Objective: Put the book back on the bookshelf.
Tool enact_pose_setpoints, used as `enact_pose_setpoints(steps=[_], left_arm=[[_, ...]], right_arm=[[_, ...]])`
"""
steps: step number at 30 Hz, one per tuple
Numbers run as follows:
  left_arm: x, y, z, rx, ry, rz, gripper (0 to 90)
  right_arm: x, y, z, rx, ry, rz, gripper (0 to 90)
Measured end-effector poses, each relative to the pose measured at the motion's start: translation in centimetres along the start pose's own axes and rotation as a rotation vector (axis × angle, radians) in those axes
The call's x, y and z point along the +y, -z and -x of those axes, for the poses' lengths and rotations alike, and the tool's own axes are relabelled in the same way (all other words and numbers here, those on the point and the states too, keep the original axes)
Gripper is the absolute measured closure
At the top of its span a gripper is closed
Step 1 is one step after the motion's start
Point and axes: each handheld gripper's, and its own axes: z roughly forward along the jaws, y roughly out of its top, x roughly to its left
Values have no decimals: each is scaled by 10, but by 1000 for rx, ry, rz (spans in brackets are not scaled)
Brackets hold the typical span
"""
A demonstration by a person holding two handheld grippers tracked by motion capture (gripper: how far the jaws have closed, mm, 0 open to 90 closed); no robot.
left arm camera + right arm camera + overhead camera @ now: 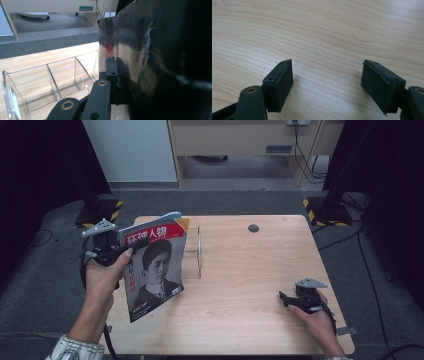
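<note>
— High view first: where's the magazine (152, 270)?

— Up off the table (250, 285), held nearly upright over its left side. My left gripper (116, 251) is clamped on the magazine's upper left edge; in the left gripper view one black jaw presses flat against its glossy cover (130, 57).

— And just beyond it?

— A clear acrylic rack (50, 82) with dividers, standing on the pale wood.

— Your other tool?

— My right gripper (286, 299) sits low near the right front corner, jaws spread wide over bare wood grain.

— The room?

— Grey carpet (225, 200), a light cabinet (131, 150), and black stands with striped bases (325, 210).
</note>
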Motion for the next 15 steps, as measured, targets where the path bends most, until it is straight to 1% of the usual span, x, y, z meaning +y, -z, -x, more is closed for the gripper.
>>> enact_pose_setpoints(steps=[6, 15], left_arm=[[-1, 4, -2, 7, -3, -2, 864], [-4, 9, -7, 14, 3, -3, 865]], right_arm=[[0, 0, 0, 0, 2, 1, 257], [0, 0, 0, 1, 2, 0, 257]])
